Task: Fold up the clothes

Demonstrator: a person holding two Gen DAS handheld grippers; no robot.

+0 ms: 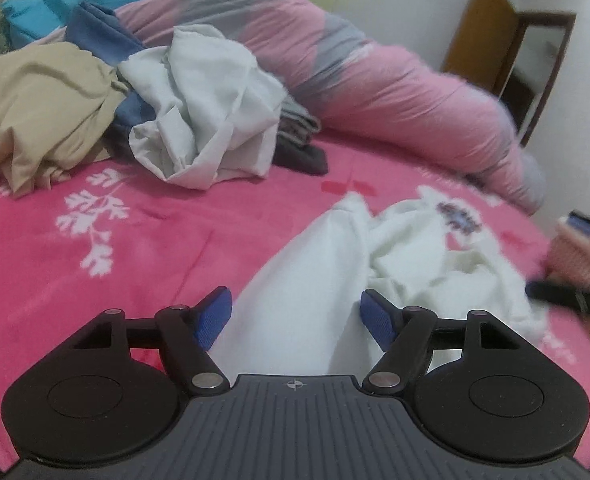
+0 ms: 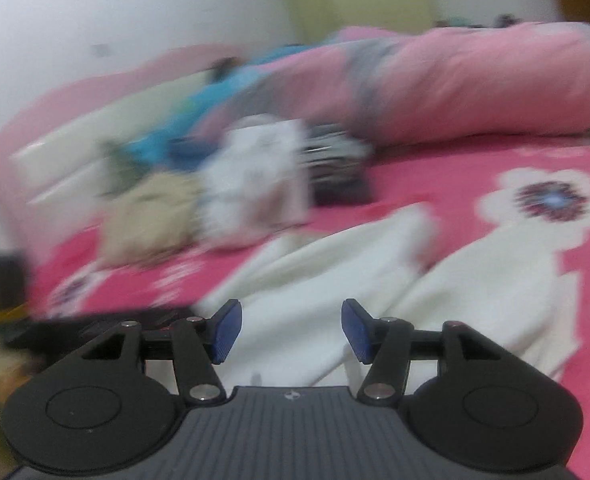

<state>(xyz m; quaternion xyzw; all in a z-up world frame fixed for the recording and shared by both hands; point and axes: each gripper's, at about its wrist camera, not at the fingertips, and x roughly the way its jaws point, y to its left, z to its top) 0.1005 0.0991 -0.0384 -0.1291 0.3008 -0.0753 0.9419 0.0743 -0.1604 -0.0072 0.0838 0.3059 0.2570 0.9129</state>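
Left gripper [image 1: 295,312]: your blue pads stand well apart, with a ridge of the white garment [image 1: 395,264] running up between them but not pinched. Right gripper [image 2: 291,330]: pads likewise apart, over the same white garment [image 2: 375,280], clamped on nothing.

Garment lies rumpled and loose on the pink floral bedsheet [image 1: 95,280], near the bed's front. Behind it sits a heap of crumpled clothes: beige piece [image 1: 43,112], pale white piece [image 1: 203,108], blue piece [image 1: 95,32]. A small stack of darker folded items [image 1: 299,140] lies just beside the heap.

Risks, as judged: right view is heavily motion-blurred, so closing now could miss the edge. Bunched fabric could mean pinching two layers, or sheet with cloth, giving a skewed fold.

No readable writing or brand anywhere.
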